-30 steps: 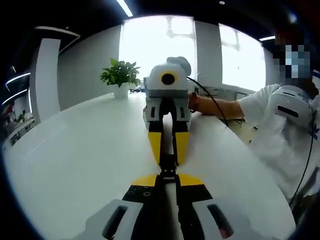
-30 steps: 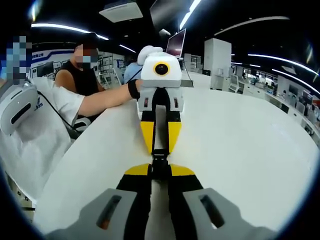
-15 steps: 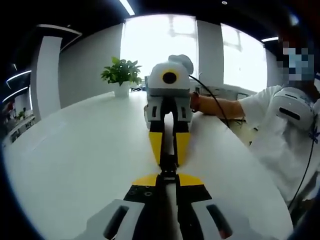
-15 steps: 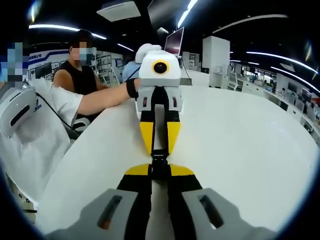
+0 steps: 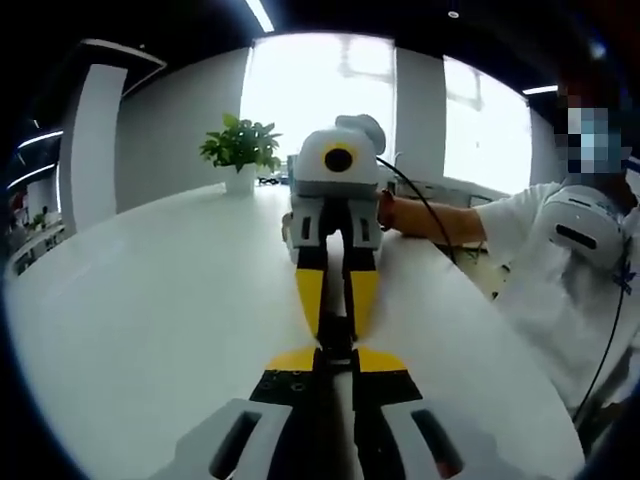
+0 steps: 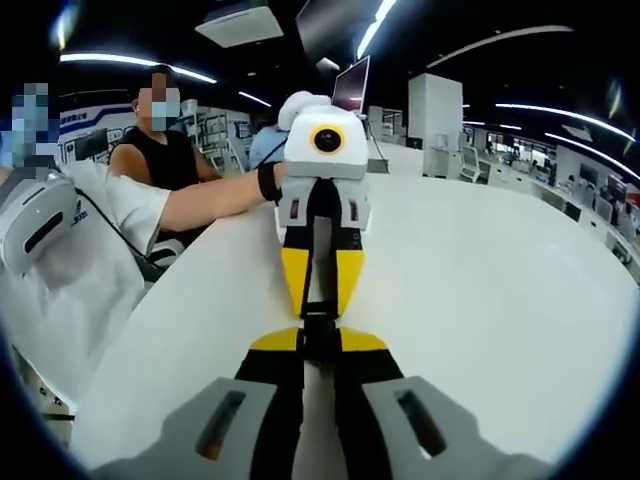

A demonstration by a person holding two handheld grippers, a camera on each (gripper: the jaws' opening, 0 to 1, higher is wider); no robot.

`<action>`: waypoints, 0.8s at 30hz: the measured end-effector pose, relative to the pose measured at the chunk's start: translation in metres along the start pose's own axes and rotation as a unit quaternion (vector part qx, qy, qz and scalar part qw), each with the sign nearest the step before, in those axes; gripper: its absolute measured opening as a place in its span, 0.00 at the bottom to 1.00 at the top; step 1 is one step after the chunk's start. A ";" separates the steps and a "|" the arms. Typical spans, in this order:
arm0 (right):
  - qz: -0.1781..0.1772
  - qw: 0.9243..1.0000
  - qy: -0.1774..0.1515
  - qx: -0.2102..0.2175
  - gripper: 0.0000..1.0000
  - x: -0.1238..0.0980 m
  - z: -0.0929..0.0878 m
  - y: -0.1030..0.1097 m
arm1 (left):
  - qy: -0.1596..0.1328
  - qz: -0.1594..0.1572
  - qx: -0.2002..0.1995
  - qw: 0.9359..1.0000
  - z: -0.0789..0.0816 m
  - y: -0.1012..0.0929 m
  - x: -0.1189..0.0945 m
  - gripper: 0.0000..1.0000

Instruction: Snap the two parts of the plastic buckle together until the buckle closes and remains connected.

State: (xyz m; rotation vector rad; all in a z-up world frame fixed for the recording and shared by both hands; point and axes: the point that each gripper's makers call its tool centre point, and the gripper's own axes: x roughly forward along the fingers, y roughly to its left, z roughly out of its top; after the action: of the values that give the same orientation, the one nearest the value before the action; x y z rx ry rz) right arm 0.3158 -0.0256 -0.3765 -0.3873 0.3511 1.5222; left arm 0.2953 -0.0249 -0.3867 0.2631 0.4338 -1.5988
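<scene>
In the left gripper view, the left gripper [image 5: 336, 352] is pinched tight on the black buckle [image 5: 336, 338], nose to nose with the right gripper [image 5: 336, 320] above the white desk [image 5: 150, 320].

In the right gripper view, the right gripper [image 6: 318, 340] clamps the buckle [image 6: 318, 330] too. It looks light, rigid and slick plastic; best held by each half's flat body, clear of the prongs.

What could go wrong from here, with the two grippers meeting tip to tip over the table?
1. The buckle is a small dark piece pinched between both grippers' yellow tips; whether its halves have latched can't be seen, so letting go early could leave it unconnected.
2. The left gripper and right gripper face each other nearly in line; a slight roll of either could jam the halves.
3. If released above the white table, the buckle may drop.
</scene>
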 end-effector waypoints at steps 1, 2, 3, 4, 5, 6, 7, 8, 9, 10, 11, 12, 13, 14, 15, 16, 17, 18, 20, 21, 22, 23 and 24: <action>0.003 1.000 0.000 -0.003 0.08 0.002 0.001 0.003 | 0.000 -0.004 0.002 1.000 0.001 -0.002 0.001 0.06; 0.013 1.000 0.004 -0.009 0.08 0.003 0.002 0.005 | 0.003 -0.017 0.006 1.000 0.002 -0.007 0.005 0.06; 0.005 1.000 0.013 -0.015 0.07 0.001 0.003 0.001 | 0.004 -0.007 0.001 1.000 0.003 -0.003 0.003 0.06; -0.003 1.000 0.015 -0.012 0.08 0.002 0.004 -0.001 | 0.007 -0.003 0.008 1.000 0.002 -0.002 0.002 0.07; -0.010 1.000 0.015 -0.008 0.08 0.004 0.004 -0.003 | 0.009 0.010 0.008 1.000 0.000 0.002 0.000 0.07; -0.004 1.000 0.010 -0.012 0.08 0.005 0.004 -0.001 | 0.004 -0.001 -0.005 1.000 -0.001 0.000 -0.001 0.07; -0.002 1.000 0.006 -0.011 0.08 0.005 0.004 -0.002 | 0.001 0.000 0.010 1.000 -0.001 -0.001 0.000 0.08; -0.002 1.000 0.005 -0.010 0.08 0.004 0.004 -0.004 | 0.001 0.000 0.008 1.000 0.000 -0.001 0.000 0.08; -0.001 1.000 0.005 -0.010 0.08 0.005 0.005 -0.004 | 0.003 0.001 0.005 1.000 0.000 -0.002 0.001 0.08; -0.003 1.000 0.007 -0.012 0.08 0.005 0.005 -0.003 | -0.001 0.000 0.009 1.000 -0.001 -0.002 0.001 0.09; -0.004 1.000 0.006 -0.010 0.08 0.006 0.005 -0.003 | -0.015 -0.007 -0.001 1.000 0.001 -0.002 0.001 0.09; -0.004 1.000 0.005 -0.008 0.09 0.006 0.004 -0.003 | -0.025 -0.016 -0.011 0.999 0.002 -0.004 0.001 0.09; -0.003 1.000 0.004 -0.006 0.09 0.007 0.005 -0.003 | -0.024 -0.015 -0.004 1.000 0.000 -0.002 0.000 0.10; -0.004 1.000 0.005 -0.006 0.09 0.007 0.005 -0.001 | -0.023 -0.014 0.002 1.000 0.001 -0.004 0.000 0.10; -0.007 1.000 0.008 -0.002 0.09 0.009 0.006 -0.001 | -0.009 -0.004 0.033 0.999 0.001 -0.003 0.000 0.10; -0.008 1.000 0.010 -0.002 0.09 0.010 0.005 0.002 | -0.009 -0.004 0.023 1.000 0.002 -0.006 0.002 0.10; -0.010 1.000 0.013 -0.002 0.09 0.010 0.006 0.003 | -0.011 -0.006 0.017 1.000 0.004 -0.005 0.003 0.11; -0.013 1.000 0.017 0.002 0.09 0.009 0.005 0.002 | -0.010 -0.005 0.018 1.000 0.003 -0.001 0.002 0.11; -0.017 1.000 0.019 0.018 0.09 0.009 0.004 0.000 | -0.013 -0.005 0.016 1.000 0.002 0.003 0.000 0.11; -0.020 0.999 0.019 0.025 0.09 0.009 0.005 -0.001 | -0.013 -0.005 0.015 1.000 0.002 0.005 -0.001 0.11; -0.022 0.999 0.020 0.028 0.09 0.009 0.004 -0.002 | -0.014 -0.003 0.011 1.000 0.003 0.008 -0.002 0.11; -0.031 0.998 0.023 0.041 0.09 0.009 0.004 -0.007 | -0.017 0.000 0.003 1.000 0.004 0.016 -0.005 0.11; -0.033 0.998 0.022 0.046 0.09 0.008 0.005 -0.007 | -0.014 0.008 0.006 1.000 0.004 0.023 -0.008 0.11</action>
State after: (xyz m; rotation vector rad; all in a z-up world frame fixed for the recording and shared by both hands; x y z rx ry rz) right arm 0.3230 -0.0167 -0.3756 -0.3561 0.4378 1.4297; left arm 0.3190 -0.0202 -0.3828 0.2523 0.4007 -1.5884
